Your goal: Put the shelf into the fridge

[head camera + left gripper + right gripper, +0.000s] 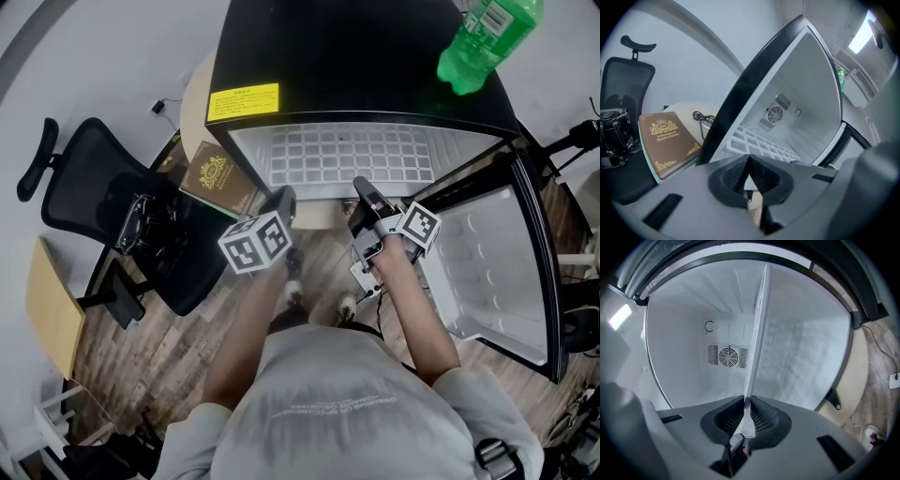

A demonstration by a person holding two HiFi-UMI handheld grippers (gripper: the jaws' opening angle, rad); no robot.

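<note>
The shelf [347, 155] is one flat white grid of small square cells, thin at its edge; it lies level inside the fridge [356, 56], most of it past the opening, its front edge at the mouth. In the right gripper view the shelf shows edge-on as a narrow white strip running back toward the rear wall.

Two grippers hold it; the left gripper [284, 199] has its jaws pressed together on the shelf's front edge, and the right gripper [361, 192] pinches that same edge further right, its pads tight on the thin white strip.

One fridge, black outside and white inside, with one door [497, 272] swung open to the right; one round fan [727, 355] in the back wall; one green bottle [483, 37] on the fridge top; one brown book [217, 176] on a pale table to the left; one black chair [103, 187] beside it.
</note>
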